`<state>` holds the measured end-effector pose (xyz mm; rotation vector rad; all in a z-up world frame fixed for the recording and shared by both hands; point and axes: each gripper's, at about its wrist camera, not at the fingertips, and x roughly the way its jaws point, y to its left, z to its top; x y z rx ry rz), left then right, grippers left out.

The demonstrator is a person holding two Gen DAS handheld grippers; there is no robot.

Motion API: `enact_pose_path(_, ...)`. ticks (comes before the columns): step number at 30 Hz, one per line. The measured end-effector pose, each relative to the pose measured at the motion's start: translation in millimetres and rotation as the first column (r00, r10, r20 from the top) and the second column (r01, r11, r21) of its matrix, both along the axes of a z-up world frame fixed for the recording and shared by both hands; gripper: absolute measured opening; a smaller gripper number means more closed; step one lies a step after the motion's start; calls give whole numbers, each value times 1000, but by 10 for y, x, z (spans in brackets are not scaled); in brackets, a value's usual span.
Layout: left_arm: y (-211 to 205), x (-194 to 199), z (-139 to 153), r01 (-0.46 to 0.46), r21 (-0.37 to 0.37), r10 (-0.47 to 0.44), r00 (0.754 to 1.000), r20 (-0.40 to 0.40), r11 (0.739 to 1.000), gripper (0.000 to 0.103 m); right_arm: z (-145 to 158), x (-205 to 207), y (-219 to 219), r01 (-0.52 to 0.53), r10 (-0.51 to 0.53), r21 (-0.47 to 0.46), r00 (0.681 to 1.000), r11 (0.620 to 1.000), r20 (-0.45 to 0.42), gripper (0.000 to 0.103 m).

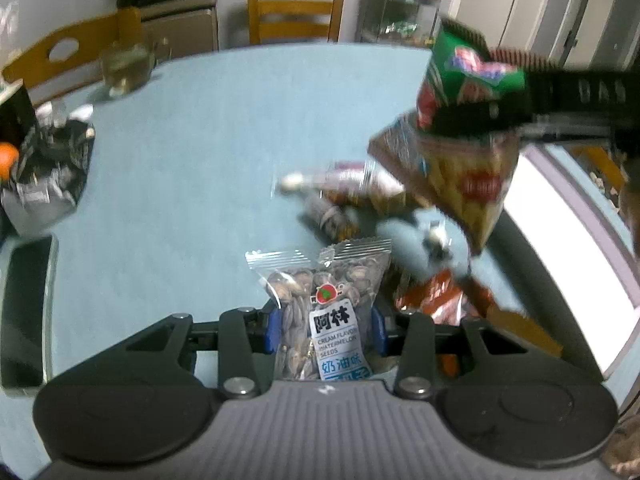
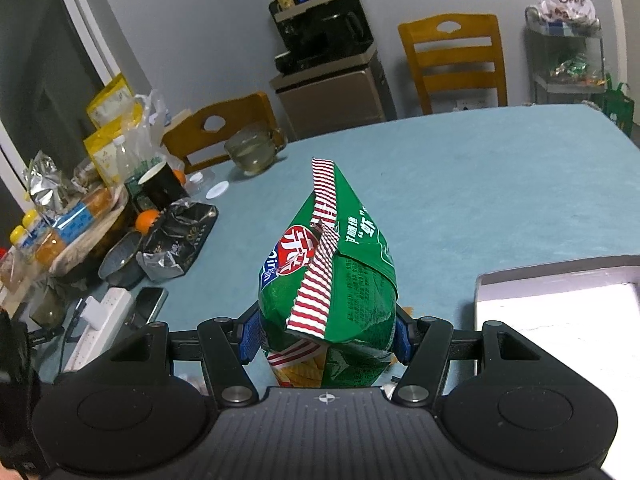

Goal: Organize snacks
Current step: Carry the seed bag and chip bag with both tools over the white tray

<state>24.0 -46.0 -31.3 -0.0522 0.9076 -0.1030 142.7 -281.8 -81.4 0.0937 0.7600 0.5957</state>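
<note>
Fingers of the left gripper (image 1: pixel 325 330) clamp a clear packet of cream-flavour watermelon seeds (image 1: pixel 320 312), lifted above the pale blue surface (image 1: pixel 180 152) near its front edge, beside a loose heap of snack packets (image 1: pixel 360 204). The right gripper (image 2: pixel 325 338) grips a green crisp bag with red-and-white striped seams (image 2: pixel 340 276), held clear of the surface beside a white box (image 2: pixel 560 312) at the right edge.

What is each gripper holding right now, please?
Left gripper: closed on the watermelon seed packet.
Right gripper: closed on the green chip bag.
</note>
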Motion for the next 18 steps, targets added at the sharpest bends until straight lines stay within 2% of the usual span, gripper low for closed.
enact_pose_path(9,-147,151,377,57,-7,-57,995,84,998,39,68,-108,-235,64,-64,1,997,998,35,60)
enact_pose_path(18,-486,294,463,161,-7,-159,983,96,987,39,106,-200,-567,161,-162,8,986,987,48,60)
